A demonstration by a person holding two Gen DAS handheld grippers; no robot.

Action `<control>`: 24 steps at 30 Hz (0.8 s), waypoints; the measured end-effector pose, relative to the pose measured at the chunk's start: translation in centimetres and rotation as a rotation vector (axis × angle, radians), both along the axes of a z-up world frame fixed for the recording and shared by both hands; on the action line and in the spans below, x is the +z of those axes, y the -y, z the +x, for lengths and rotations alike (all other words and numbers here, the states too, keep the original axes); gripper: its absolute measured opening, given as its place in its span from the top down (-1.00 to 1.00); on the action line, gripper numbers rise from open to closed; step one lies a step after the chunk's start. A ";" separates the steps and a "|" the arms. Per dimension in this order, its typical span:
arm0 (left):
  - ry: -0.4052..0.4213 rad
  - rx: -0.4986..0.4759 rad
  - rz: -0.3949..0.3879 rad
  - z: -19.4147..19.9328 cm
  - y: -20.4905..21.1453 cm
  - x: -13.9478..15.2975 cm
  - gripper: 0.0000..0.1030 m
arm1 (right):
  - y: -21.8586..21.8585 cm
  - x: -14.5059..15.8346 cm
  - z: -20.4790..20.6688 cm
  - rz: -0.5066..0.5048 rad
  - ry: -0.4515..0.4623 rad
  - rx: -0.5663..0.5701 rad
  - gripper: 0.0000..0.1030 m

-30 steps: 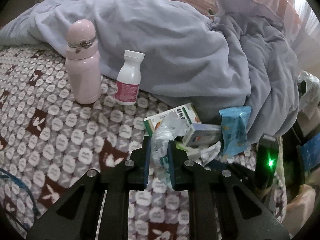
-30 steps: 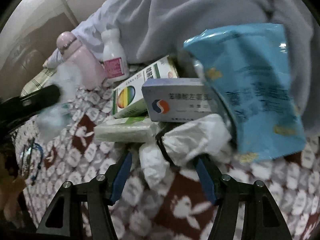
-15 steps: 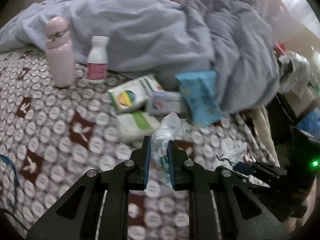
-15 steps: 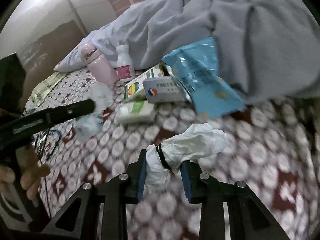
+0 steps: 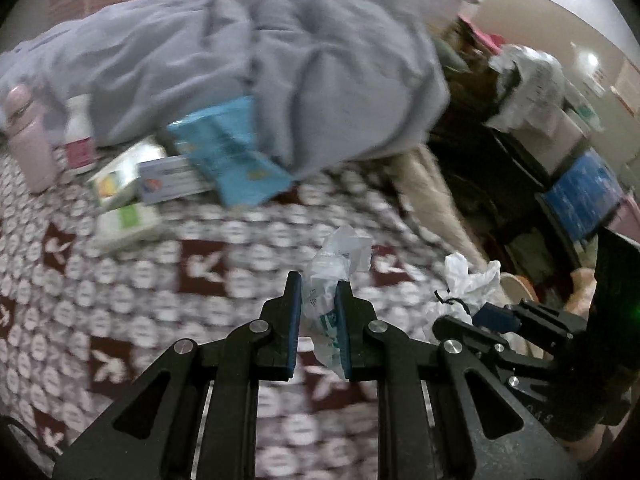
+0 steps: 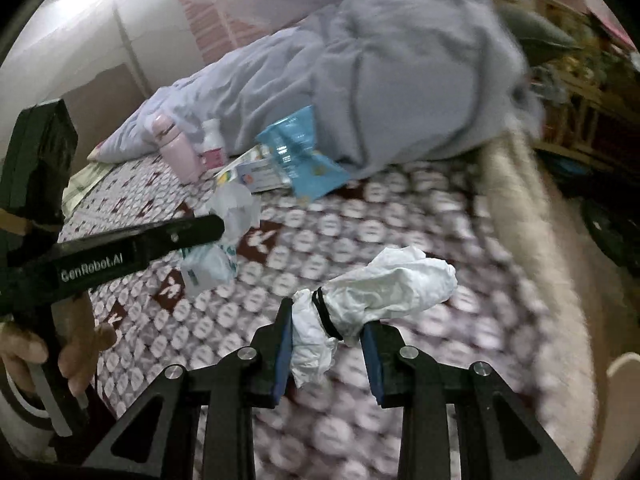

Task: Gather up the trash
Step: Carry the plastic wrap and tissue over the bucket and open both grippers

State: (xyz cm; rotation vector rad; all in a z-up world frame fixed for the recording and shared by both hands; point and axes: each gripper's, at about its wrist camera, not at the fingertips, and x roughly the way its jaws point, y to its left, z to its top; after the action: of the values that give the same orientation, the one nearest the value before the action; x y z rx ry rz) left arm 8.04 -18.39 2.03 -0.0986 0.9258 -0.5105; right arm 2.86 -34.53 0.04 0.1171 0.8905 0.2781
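Both grippers pulling away from the bed clutter with trash in hand

The left gripper (image 5: 317,312) is clamped on a crumpled clear plastic wrapper (image 5: 334,276) at frame centre, and the right gripper (image 6: 326,340) is squeezing a white wadded tissue tied with a black band (image 6: 376,292). A second ago both were down among the medicine boxes (image 5: 160,178) and blue foil packet (image 5: 232,156), now upper left, so pickup looks done; probably heading for a bin.

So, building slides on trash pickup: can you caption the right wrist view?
Right gripper clamps a crumpled white wrapper above the patterned bedspread, while the left gripper holds clear plastic trash.
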 end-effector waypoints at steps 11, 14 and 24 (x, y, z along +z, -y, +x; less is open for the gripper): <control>0.025 -0.184 0.002 -2.6 10.4 1.3 0.74 | 10.0 1.9 -5.7 -0.027 0.031 -0.197 0.41; 0.027 -0.228 0.003 -3.4 13.0 1.5 0.74 | 12.6 2.0 -7.2 -0.028 0.031 -0.251 0.41; -0.028 -0.384 -0.028 -5.6 21.5 1.0 0.73 | 21.6 0.8 -11.9 -0.056 -0.004 -0.443 0.41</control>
State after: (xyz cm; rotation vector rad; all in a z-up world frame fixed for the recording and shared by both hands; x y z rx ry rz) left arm 2.45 -39.87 3.00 0.0490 0.9699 -0.8792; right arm -9.05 -56.13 0.83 0.2587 0.8516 -0.1599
